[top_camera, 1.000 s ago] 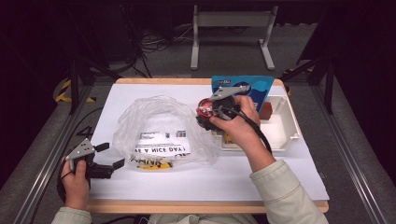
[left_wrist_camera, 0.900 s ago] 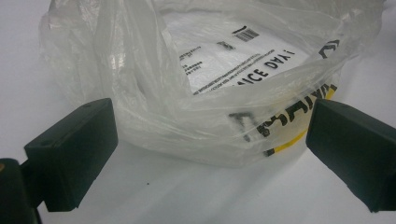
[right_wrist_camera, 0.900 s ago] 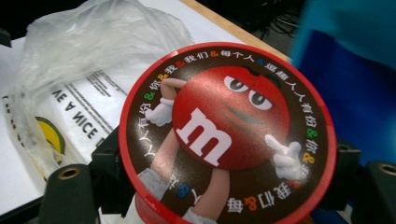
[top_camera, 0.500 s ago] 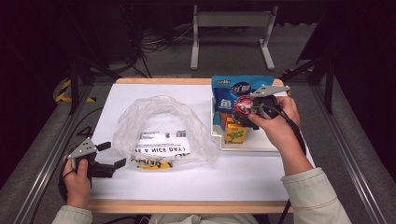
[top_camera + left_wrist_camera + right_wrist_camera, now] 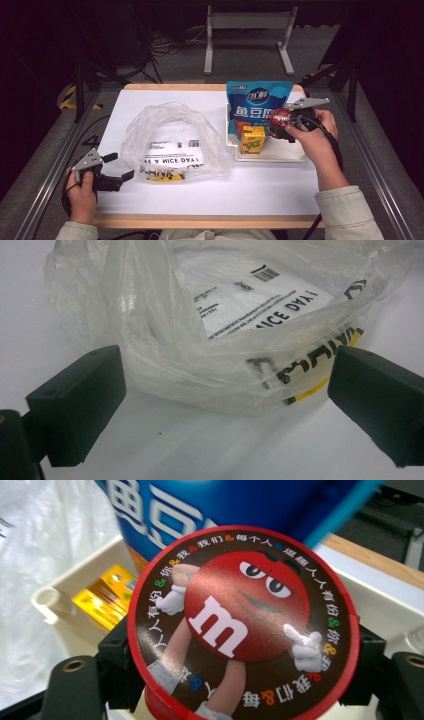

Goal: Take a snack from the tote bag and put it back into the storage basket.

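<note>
From the high view, your right gripper [image 5: 280, 121] hung over the white tray [image 5: 270, 155] at the right side of the table [image 5: 260, 185], its jaws clamped on a round red-lidded candy tub [image 5: 281, 118]. The tub sat just in front of the blue snack pouch [image 5: 257, 102] that stood upright at the back of the tray, and just beside the yellow box [image 5: 252, 139] lying in the tray. Your left gripper [image 5: 120, 167] rested low at the table's near left edge, jaws spread with nothing between them, pointing toward the clear plastic bag [image 5: 170, 135], which lay crumpled in the middle, well apart from the tray. In the left gripper view, both black jaws stood wide apart on either side of the near edge of the plastic bag [image 5: 225, 330], not touching it; printed lettering and a yellow strip showed through the film. In the right gripper view, the candy tub [image 5: 245, 625] was held between the jaws with its cartoon lid facing the camera, above the tray [image 5: 60, 597], with the yellow box [image 5: 102, 602] to the left below and the blue pouch [image 5: 240, 505] behind.
</note>
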The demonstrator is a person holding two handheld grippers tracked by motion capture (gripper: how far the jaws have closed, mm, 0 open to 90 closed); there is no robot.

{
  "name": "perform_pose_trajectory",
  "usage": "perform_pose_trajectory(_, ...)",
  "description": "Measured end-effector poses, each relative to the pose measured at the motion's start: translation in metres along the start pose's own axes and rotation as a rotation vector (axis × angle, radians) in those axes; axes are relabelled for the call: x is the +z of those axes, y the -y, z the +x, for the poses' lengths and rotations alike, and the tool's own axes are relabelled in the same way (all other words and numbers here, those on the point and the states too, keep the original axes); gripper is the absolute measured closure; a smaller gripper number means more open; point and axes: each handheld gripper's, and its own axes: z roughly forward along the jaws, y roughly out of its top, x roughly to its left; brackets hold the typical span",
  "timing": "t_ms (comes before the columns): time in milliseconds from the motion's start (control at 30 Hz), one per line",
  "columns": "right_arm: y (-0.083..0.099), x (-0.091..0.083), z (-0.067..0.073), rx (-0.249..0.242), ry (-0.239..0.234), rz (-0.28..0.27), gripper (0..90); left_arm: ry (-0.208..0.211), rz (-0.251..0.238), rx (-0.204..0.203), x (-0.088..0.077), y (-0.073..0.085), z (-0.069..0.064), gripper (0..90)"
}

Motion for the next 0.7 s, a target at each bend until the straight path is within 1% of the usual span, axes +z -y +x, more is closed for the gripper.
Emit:
perform_pose_trajectory(67, 0.009, 0.006, -0.005, 0.011, 0.003, 0.01, 25.7, -0.001, 0.001, 0.001, 0.0, 0.0, 0.0, 2.7)
perform_pose_trajectory(233, 0.024, 0.017, -0.012, 0.027, -0.01, 0.018, 25.7, 0.0, 0.003, 0.001, 0.0, 0.0, 0.0, 2.7)
perform_pose_trajectory(300, 0.027, 0.018, -0.012, 0.025, -0.012, 0.019, 25.7, 0.0, 0.001, 0.001, 0.001, 0.0, 0.0, 2.7)
perform_pose_trajectory(433, 0.041, 0.029, -0.013, 0.019, -0.024, 0.034, 25.7, 0.0, 0.001, 0.0, 0.0, 0.0, 0.0, 2.7)
perform_pose_trajectory(467, 0.041, 0.029, -0.013, 0.019, -0.024, 0.034, 25.7, 0.0, 0.001, 0.0, 0.0, 0.0, 0.0, 2.7)
perform_pose_trajectory(567, 0.05, 0.037, -0.012, 0.03, -0.038, 0.042, 25.7, 0.001, 0.002, 0.001, 0.0, 0.0, 0.0, 2.7)
perform_pose_trajectory(700, 0.059, 0.045, -0.012, 0.032, -0.042, 0.055, 25.7, 0.002, 0.001, -0.002, 0.001, 0.0, 0.0, 2.7)
